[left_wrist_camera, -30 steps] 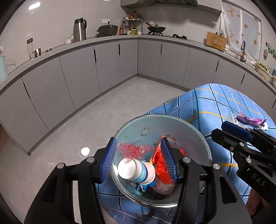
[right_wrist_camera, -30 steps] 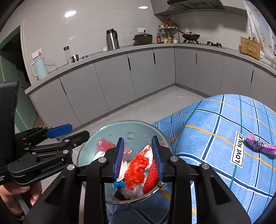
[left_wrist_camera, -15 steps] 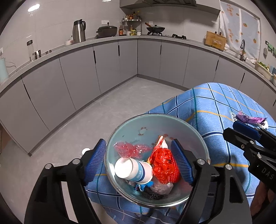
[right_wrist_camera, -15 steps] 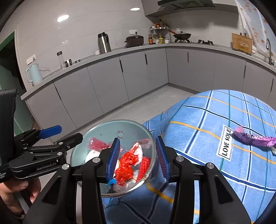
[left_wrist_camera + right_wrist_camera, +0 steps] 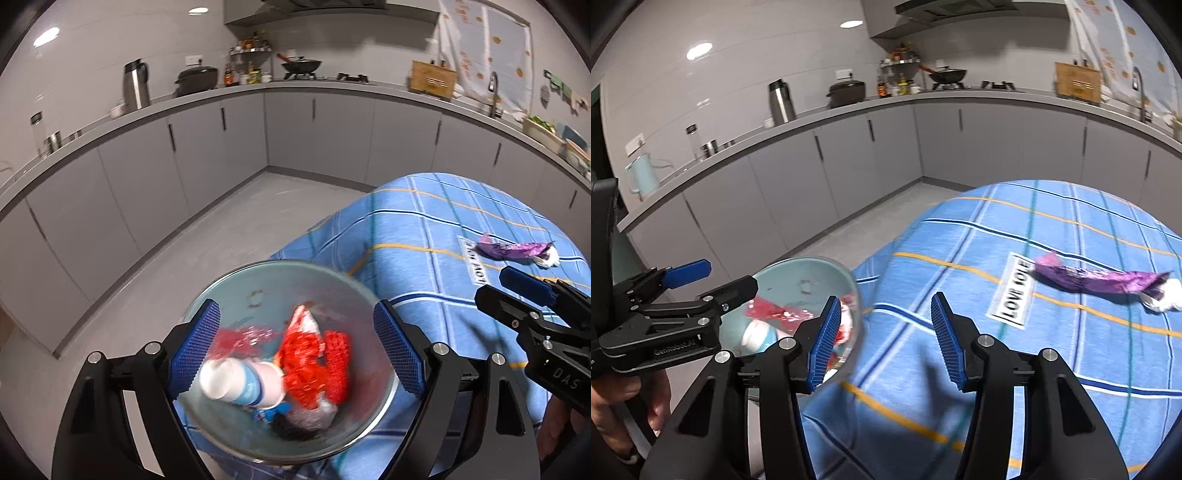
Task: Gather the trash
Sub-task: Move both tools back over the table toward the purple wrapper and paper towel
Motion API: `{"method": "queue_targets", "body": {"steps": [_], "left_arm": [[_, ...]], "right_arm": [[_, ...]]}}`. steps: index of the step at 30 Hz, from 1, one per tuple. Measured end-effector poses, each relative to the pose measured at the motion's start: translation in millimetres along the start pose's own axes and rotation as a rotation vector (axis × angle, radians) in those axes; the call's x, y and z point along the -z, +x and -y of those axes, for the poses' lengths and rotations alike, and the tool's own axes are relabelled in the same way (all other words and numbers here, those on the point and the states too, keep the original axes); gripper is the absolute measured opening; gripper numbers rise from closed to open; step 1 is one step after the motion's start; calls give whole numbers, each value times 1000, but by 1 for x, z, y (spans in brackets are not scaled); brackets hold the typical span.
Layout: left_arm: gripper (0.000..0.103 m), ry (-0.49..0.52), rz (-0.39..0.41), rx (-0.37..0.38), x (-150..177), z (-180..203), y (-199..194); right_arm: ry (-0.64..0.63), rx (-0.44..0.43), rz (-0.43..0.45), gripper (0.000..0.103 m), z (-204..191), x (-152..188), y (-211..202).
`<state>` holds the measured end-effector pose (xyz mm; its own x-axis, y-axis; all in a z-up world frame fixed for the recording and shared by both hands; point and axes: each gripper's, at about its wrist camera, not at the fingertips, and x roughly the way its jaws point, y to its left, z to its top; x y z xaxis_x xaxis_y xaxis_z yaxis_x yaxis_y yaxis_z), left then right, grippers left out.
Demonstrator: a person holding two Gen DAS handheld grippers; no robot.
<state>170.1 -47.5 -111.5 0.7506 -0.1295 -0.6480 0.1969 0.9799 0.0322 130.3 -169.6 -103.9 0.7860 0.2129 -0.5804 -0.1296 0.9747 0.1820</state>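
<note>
Hovering both grippers empty: left gripper [image 5: 295,347] wide open over the bowl [image 5: 266,273] of trash at the table edge, right gripper [image 5: 882,336] open, well short of the purple wrapper [image 5: 1097,280]. We risk knocking the bowl off.

Left gripper [image 5: 295,350]: jaws, a second ago closed around the white cup [image 5: 236,382] in the glass bowl [image 5: 258,273], now spread wide and empty. Right gripper [image 5: 882,339]: has released the red wrapper [image 5: 314,362], opened, and swung rightward off the bowl over the blue tablecloth [image 5: 1071,332].
</note>
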Motion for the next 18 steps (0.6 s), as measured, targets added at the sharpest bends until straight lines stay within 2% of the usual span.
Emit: {"method": "queue_targets", "body": {"steps": [4,10,18], "left_arm": [[88,34,6,25,-8,20,4],[89,86,17,58,-20,52,9],[89,200,35,123,-38,121,22]], "right_arm": [[33,35,9,57,22,2,-9],[78,85,20,58,54,6,-22],[173,198,36,60,106,13,-42]]}}
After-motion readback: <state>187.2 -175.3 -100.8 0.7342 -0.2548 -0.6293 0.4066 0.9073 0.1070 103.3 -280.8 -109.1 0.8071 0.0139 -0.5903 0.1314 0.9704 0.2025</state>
